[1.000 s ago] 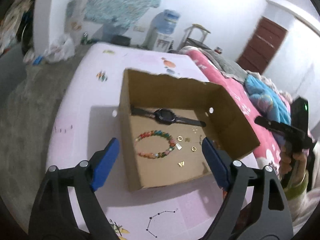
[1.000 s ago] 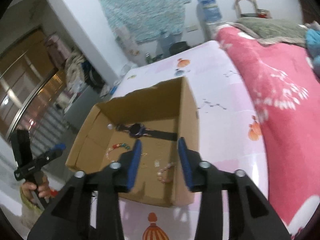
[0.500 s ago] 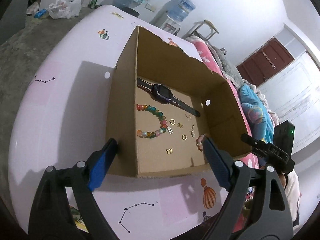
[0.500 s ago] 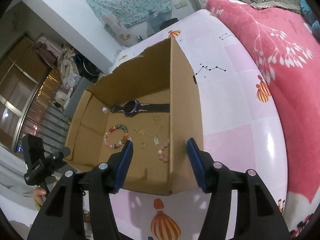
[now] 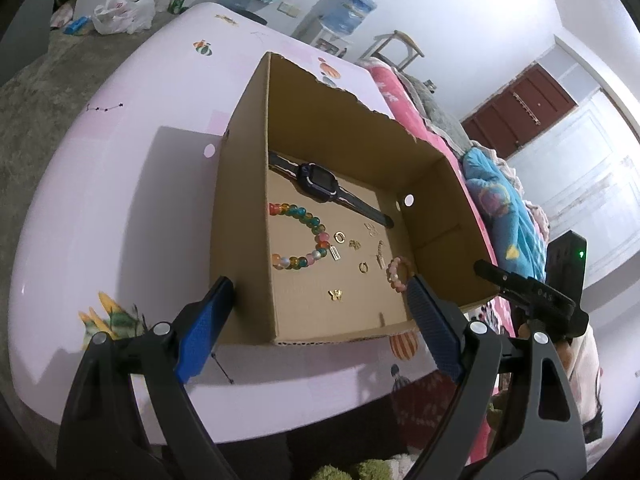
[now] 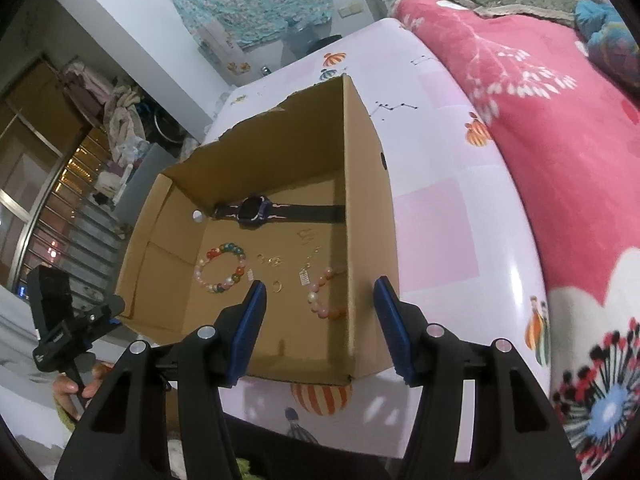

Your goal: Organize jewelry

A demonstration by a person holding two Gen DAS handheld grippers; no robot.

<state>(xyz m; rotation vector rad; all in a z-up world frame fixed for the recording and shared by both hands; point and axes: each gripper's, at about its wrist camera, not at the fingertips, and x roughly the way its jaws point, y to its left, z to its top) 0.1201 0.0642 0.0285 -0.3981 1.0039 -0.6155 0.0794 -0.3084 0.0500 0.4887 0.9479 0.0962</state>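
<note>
Pink patterned tabletop [image 5: 120,208] beside a red-blanketed bed [image 6: 560,128] carries one open cardboard box [image 5: 240,216], seen from both wrist views. Right gripper [image 6: 320,320]: released, nothing between its blue pads; one pad hangs over the box floor, the other outside the box's right wall, so the jaws straddle that wall without touching it. Directly ahead and just below lies the pink bead bracelet [image 6: 326,294], close against the right wall, its loop running away from the gripper. Left gripper [image 5: 320,308]: spread wide and empty, poised over the near left corner of the box. The multicoloured bead bracelet [image 5: 304,240] lies ahead of it, by the left wall. By judgement, the right hand is nearer the pink bracelet, the left nearer the multicoloured one. Box contents, near to far: a gold butterfly charm [image 5: 335,294], small gold rings [image 5: 363,267] and other scattered gold pieces, and a dark smartwatch [image 5: 316,178] whose strap runs across the box along the far wall. No dividers show inside the box.
</note>
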